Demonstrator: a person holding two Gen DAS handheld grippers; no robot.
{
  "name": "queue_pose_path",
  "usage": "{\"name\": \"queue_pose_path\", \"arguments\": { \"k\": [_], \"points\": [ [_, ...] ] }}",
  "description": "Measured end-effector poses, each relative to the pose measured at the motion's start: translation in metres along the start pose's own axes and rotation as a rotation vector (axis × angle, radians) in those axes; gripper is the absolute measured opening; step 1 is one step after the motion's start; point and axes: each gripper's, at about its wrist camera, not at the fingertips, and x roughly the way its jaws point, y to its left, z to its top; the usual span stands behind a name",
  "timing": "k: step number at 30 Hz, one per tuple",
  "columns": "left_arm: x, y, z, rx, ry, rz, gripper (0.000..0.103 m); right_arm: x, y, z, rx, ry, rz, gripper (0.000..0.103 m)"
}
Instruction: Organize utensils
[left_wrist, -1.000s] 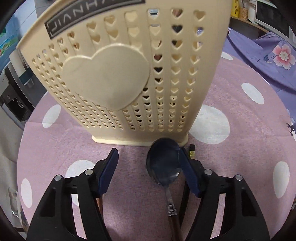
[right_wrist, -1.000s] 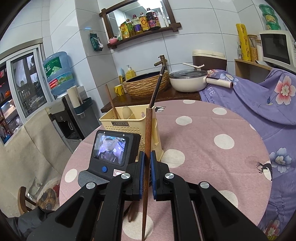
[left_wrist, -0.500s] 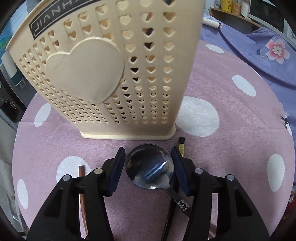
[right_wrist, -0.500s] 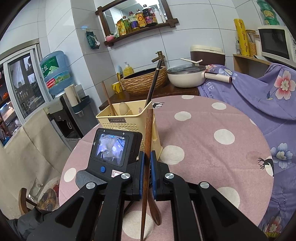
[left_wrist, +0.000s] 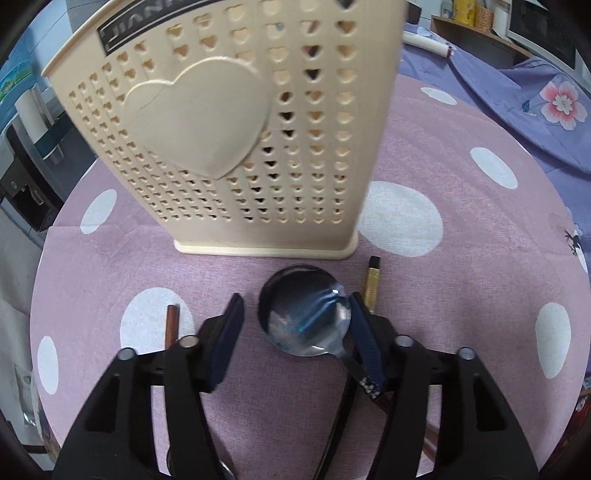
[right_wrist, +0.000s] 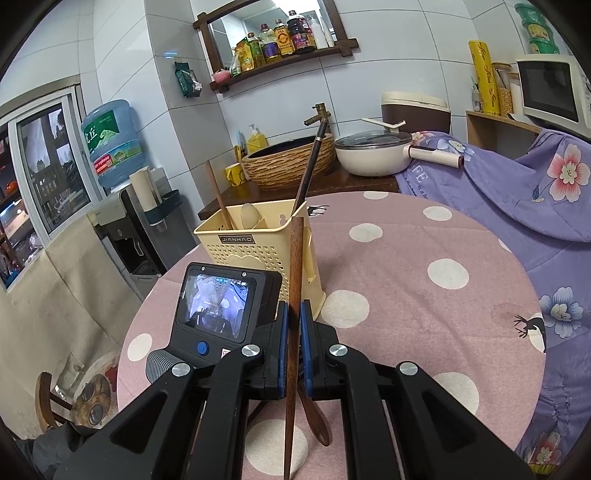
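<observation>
A cream utensil basket (left_wrist: 236, 140) with heart-shaped holes stands on the pink dotted tablecloth (left_wrist: 461, 266). A metal spoon (left_wrist: 304, 321) lies just in front of it, bowl toward the basket. My left gripper (left_wrist: 295, 314) is open, its fingers either side of the spoon bowl, the right finger (left_wrist: 365, 343) close against the spoon's neck. My right gripper (right_wrist: 291, 332) is shut on a brown wooden chopstick (right_wrist: 293, 295), held upright above the table. The basket (right_wrist: 255, 243) in the right wrist view holds a dark chopstick, a wooden stick and a pale spoon.
A gold-tipped dark chopstick (left_wrist: 372, 284) lies right of the spoon and a brown stick end (left_wrist: 171, 325) left of the left gripper. A wooden spoon (right_wrist: 317, 421) lies under the right gripper. A counter with a woven basin (right_wrist: 291, 162) and a pan (right_wrist: 376, 151) stands behind.
My left gripper has opened wider around the spoon bowl and drawn back slightly from the basket. My right gripper has stayed shut on the chopstick, shifting only a little.
</observation>
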Motion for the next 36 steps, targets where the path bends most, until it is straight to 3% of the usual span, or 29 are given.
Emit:
{"name": "queue_pose_path", "arguments": {
  "k": [3,8,12,16,21,26,29,36],
  "points": [
    [-0.002,-0.006,-0.001,0.034,-0.013,0.029,0.048,-0.001,-0.001,0.0,0.007,0.002,-0.004,0.007],
    [-0.002,0.006,0.003,0.002,-0.017,-0.007,0.048,-0.003,-0.003,0.0,0.009,0.001,-0.009,0.007],
    [-0.021,0.013,-0.001,-0.004,-0.078,-0.037,0.048,-0.004,-0.003,0.0,0.013,-0.001,-0.009,0.007],
    [-0.052,0.015,0.002,0.012,-0.203,-0.079,0.048,-0.008,-0.002,0.001,0.008,-0.014,-0.005,0.007],
    [-0.102,0.03,-0.017,0.064,-0.41,-0.071,0.048,-0.016,0.0,0.006,0.0,-0.041,0.0,0.007],
    [-0.135,0.046,-0.029,0.095,-0.546,-0.062,0.048,-0.017,0.01,0.008,-0.031,-0.052,0.008,0.007],
    [-0.146,0.055,-0.031,0.102,-0.563,-0.055,0.048,-0.018,0.018,0.01,-0.053,-0.061,0.012,0.007],
    [-0.15,0.084,-0.025,0.013,-0.551,-0.117,0.048,-0.024,0.028,0.019,-0.081,-0.079,0.017,0.007]
  ]
}}
